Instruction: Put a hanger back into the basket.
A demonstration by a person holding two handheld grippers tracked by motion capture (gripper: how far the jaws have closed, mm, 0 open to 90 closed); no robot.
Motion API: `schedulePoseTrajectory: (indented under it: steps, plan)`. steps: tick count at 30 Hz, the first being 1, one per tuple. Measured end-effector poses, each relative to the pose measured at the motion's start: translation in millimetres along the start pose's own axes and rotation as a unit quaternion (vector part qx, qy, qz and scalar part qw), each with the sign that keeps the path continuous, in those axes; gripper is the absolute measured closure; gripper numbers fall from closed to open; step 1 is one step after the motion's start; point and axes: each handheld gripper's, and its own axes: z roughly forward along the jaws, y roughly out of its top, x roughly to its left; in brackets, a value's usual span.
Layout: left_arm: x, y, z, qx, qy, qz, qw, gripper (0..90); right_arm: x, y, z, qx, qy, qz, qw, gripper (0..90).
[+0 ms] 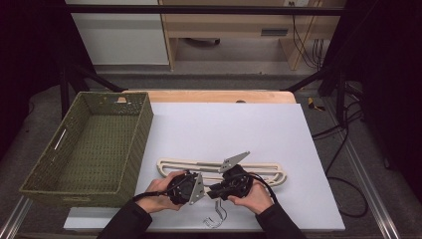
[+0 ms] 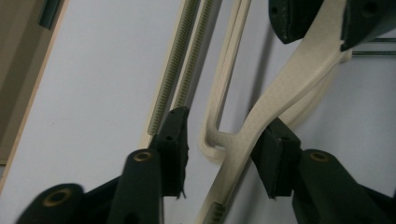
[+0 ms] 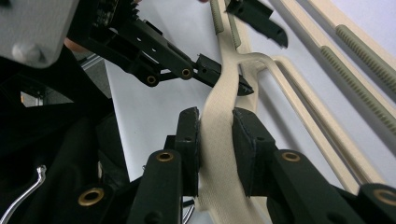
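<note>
Two claws we log at the near edge of the table [image 1: 278, 129], both working on a cream plastic hanger [image 1: 259, 172].

High view: the hanger lies flat on the white table surface, lengthwise left to right, just in front of both hands. Our left claw [image 1: 191, 186] and right claw [image 1: 219, 188] sit close together at the hanger's near middle, grey plates uppermost. A woven green basket [image 1: 134, 144] stands at the table's left, apart from the hanger. A bent metal hook [image 1: 216, 216] lies on the table between the forearms, near the front edge; whether it joins the hanger we cannot tell from here.

Left gripper view: we see the left claw [image 2: 224, 154] with its jaws partly apart, straddling the hanger [image 2: 280, 88]. The arm's curved bar rests against the right pad [image 2: 275, 158]; the left pad [image 2: 175, 149] stands clear of it, beside a ribbed bar. The grip is not closed on the piece.

Right gripper view: the right claw [image 3: 215, 149] is clamped on the hanger's [image 3: 217, 135] neck, both pads pressed to the cream plastic, and lifts that part off the table. Beyond it the left claw [image 3: 243, 51] brackets the same piece farther along, jaws apart. The metal hook [image 3: 23, 196] shows at lower left.
</note>
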Motion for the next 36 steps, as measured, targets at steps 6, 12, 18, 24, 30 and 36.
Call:
schedulePoseTrajectory:
  steps: [6,12,18,24,30,36]
  plan:
    - [-1.8,0.0,-1.0,0.001,-0.001,0.014,0.9999,70.1,-0.4,0.0,-0.8,-0.006,0.000,0.001,1.0000,72.4]
    - [2.1,-0.1,-7.1,-0.003,0.012,0.017,0.9998,75.6,-0.6,0.2,-11.8,-0.046,-0.006,-0.003,0.9989,65.3]
    - [3.1,1.8,-8.1,-0.002,0.016,0.012,0.9998,78.2,-3.0,-2.4,-47.7,-0.131,-0.064,0.004,0.9892,52.3]
    - [11.3,7.5,-8.4,0.002,0.006,0.005,1.0000,79.4,-13.0,-21.7,-99.6,-0.240,-0.147,0.025,0.9593,28.3]
    - [17.3,12.4,-7.1,0.008,0.002,0.008,0.9999,80.8,-20.1,-39.9,-114.1,-0.269,-0.188,0.037,0.9438,17.8]
    - [22.9,14.5,-11.9,0.002,0.005,0.005,1.0000,82.5,-24.7,-55.2,-130.0,-0.291,-0.216,0.050,0.9308,16.9]
